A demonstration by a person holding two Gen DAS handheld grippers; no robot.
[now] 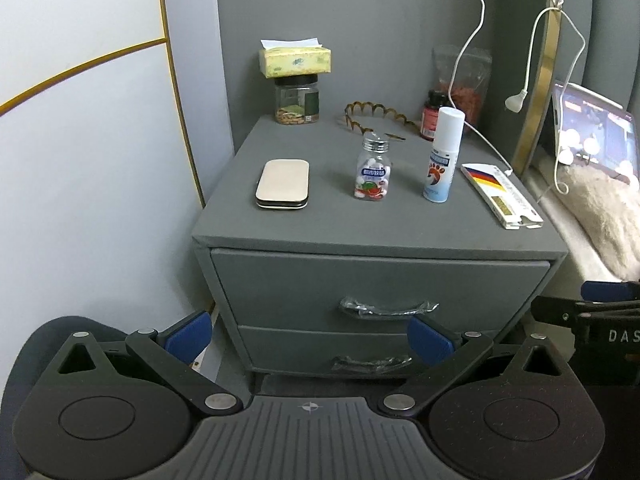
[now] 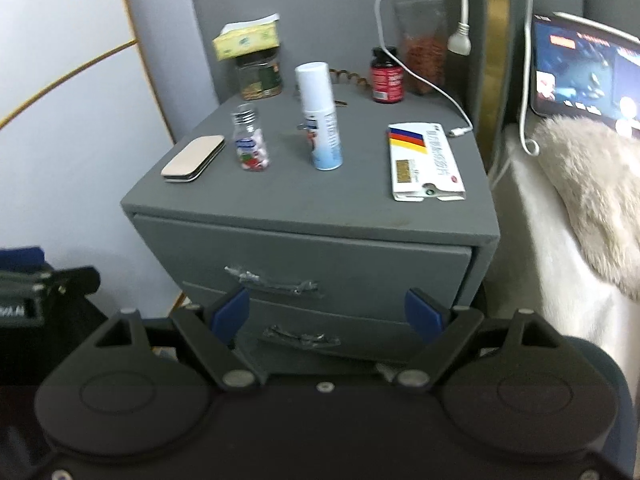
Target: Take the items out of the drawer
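**Both tongs wide and empty in front of a shut grey nightstand**

Your left tongs [image 1: 310, 338] stand wide apart with nothing between the blue pads; your right tongs [image 2: 328, 314] are spread just as wide and hold nothing either. Both hang in front of the grey upholstered nightstand [image 1: 280, 236], touching none of it.

Nearest you is the lower drawer [image 1: 320, 346], its plastic-wrapped handle just past the pads. Above it sits the upper drawer [image 1: 380, 280] with its own wrapped bar handle [image 1: 388, 307]. Both fronts look pushed in, so whatever they hold is hidden from you.

On the nightstand's top, front row from left to right: a flat beige rounded case [image 1: 283, 184], a small clear bottle of white pills with a silver cap [image 1: 373, 170], a tall white spray can with a paw print [image 1: 443, 156], and a long white carton with red, yellow and blue stripes [image 1: 502, 194] at the right edge.

Behind them lie a brown wavy headband [image 1: 376, 118] and a red-labelled dark bottle [image 1: 432, 114]. At the back left a clear jar with a black lid [image 1: 297, 100] carries a yellow tissue pack [image 1: 295, 61]. At the back right a clear pouch of reddish contents [image 1: 466, 84] leans against the wall, crossed by a white cable [image 1: 472, 40].

To the right, a cream fluffy blanket [image 2: 592, 192] lies on the bed beside a lit tablet screen [image 2: 584, 68].
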